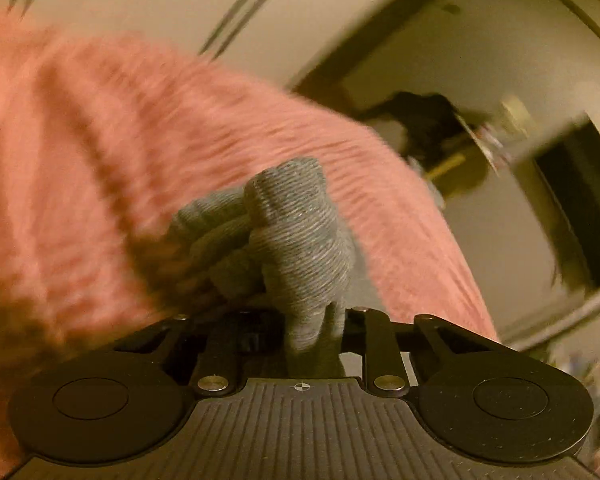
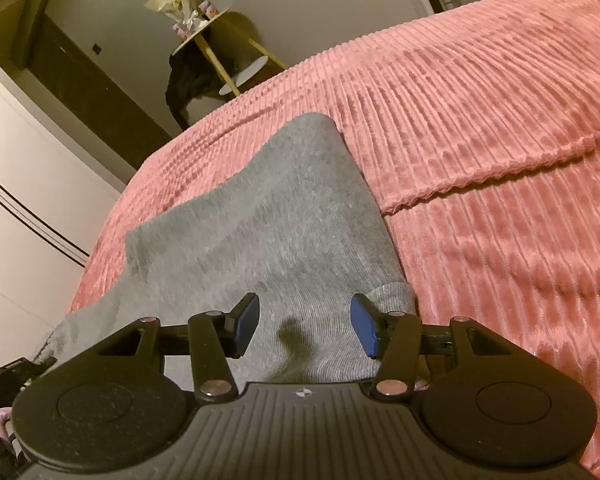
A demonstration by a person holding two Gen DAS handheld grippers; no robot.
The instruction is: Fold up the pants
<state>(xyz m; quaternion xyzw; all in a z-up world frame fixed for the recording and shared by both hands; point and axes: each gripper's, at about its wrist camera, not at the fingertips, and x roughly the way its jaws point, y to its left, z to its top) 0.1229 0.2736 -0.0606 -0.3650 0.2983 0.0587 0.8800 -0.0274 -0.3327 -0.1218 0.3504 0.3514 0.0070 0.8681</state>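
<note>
left hand-held gripper (image 1: 300,320) clenched on bunched pants (image 1: 284,232) | right hand-held gripper (image 2: 305,330) released, straddling pants cuff on pink bed (image 2: 500,160) | leg's long axis runs straight ahead of right

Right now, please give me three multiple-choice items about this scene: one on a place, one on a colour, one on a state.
1. Where do the grey pants lie?
A. on the pink ribbed bedspread
B. on a wooden floor
C. inside a drawer

2. What colour are the pads of the right tool?
A. red
B. blue
C. white

3. What is the state of the left tool?
A. open over bare bedspread
B. shut on nothing
C. shut on bunched grey fabric

Answers:
1 A, the bedspread shows around the pants.
2 B, both pads are blue.
3 C, grey fabric rises from its closed jaws.
</note>
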